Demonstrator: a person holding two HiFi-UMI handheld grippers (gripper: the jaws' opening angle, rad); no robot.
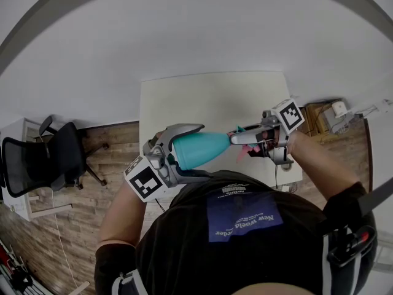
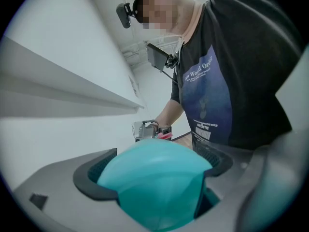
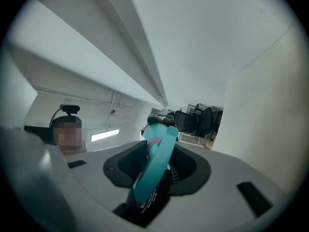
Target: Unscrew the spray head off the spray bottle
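The left gripper (image 2: pixel 155 170) is clenched on the wide bottom end of a teal plastic spray bottle (image 1: pixel 202 149), its two dark pads pressing the rounded body from either side. The bottle lies roughly level in the air, tapering from this gripper toward the other one.

The right gripper (image 3: pixel 157 166) grasps the bottle's spray head (image 1: pixel 243 138). In the right gripper view the teal trigger lever (image 3: pixel 155 170) runs up between the black pads, which sit against the head on both sides, and a pink ring (image 3: pixel 153 141) shows at the neck just beyond them. The two grippers face each other with the bottle spanning the gap between them.

The bottle touches nothing below it. Seen from the head view, it hangs over the near part of a cream rectangular table (image 1: pixel 209 97), with the left gripper toward the near left corner and the right gripper near the right edge. A black office chair (image 1: pixel 43 158) stands on the wooden floor (image 1: pixel 113 155), well off the table's left edge.
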